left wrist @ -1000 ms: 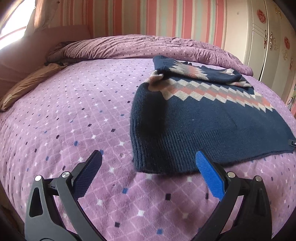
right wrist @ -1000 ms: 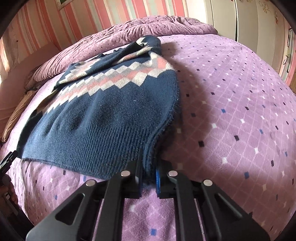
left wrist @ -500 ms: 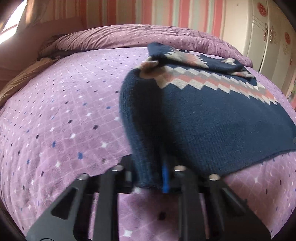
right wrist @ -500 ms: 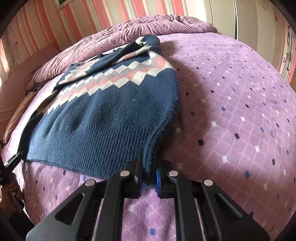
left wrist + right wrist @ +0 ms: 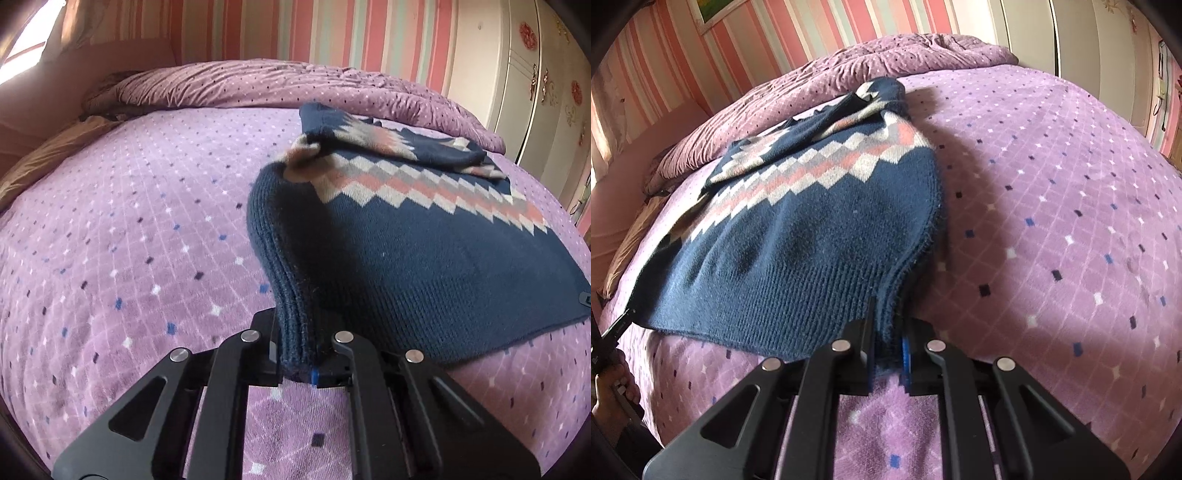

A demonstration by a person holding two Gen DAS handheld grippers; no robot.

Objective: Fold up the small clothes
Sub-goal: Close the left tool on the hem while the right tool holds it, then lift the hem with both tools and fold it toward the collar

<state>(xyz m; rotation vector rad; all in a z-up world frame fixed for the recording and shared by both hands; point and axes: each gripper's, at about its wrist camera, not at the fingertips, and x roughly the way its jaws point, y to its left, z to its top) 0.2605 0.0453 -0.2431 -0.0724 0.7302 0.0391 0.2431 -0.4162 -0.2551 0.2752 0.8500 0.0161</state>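
Note:
A navy knit sweater [image 5: 424, 258] with a pink, grey and cream diamond band lies on the purple bedspread [image 5: 129, 240], its sleeves folded over its top. My left gripper [image 5: 299, 365] is shut on the sweater's near left hem corner, which is lifted a little. In the right wrist view the same sweater [image 5: 798, 236] spreads to the left, and my right gripper [image 5: 888, 354] is shut on its near right hem corner. The left gripper's tip [image 5: 618, 325] shows at the sweater's far hem corner.
A rolled purple duvet [image 5: 258, 81] lies along the head of the bed. A brown pillow [image 5: 48, 155] is at the left. White wardrobe doors [image 5: 535, 92] stand at the right. A striped pink wall [image 5: 746, 44] is behind the bed.
My left gripper went from wide open in front of the hem to shut on the hem's left corner, lifting it. My right gripper stayed shut on the right corner and raised it slightly.

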